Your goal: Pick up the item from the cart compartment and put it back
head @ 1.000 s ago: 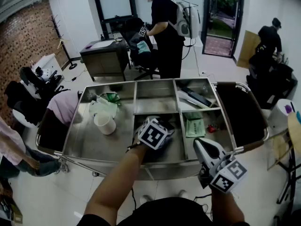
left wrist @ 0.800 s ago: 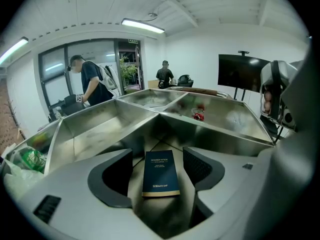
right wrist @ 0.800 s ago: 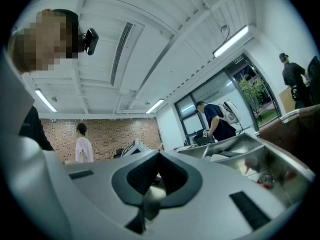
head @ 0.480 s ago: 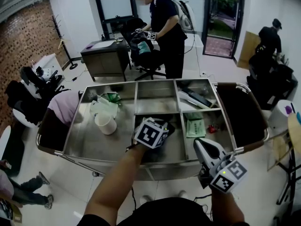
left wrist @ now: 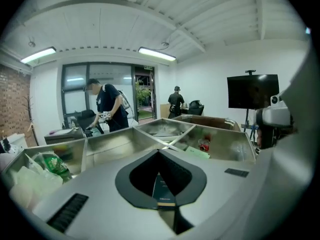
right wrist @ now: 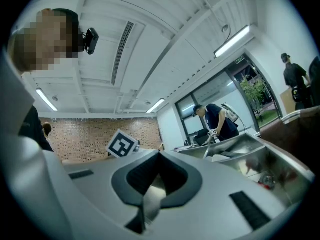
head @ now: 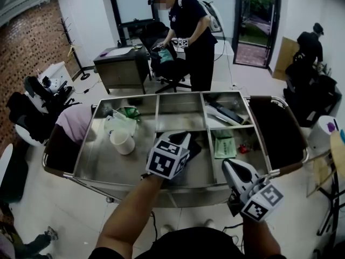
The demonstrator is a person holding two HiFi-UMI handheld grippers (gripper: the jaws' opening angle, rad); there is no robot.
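Left gripper [left wrist: 160, 156] clamps dark gold-edged packet [left wrist: 163, 193]; label print unreadable.

The right gripper [right wrist: 157, 165] has its jaws pressed together. Past them are a marker cube [right wrist: 122, 145], a brick wall [right wrist: 85, 136] and a shiny metal cart [right wrist: 240, 151].

Brick wall [head: 26, 45], pale floor [head: 67, 220], dark desk [head: 121, 69], glazed doorway [head: 256, 23].

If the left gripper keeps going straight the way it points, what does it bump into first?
Probably the cart's metal divider, where the compartment walls cross just ahead of the left gripper. It is shut on a thin dark item, so that would touch first. Depth is hard to judge.
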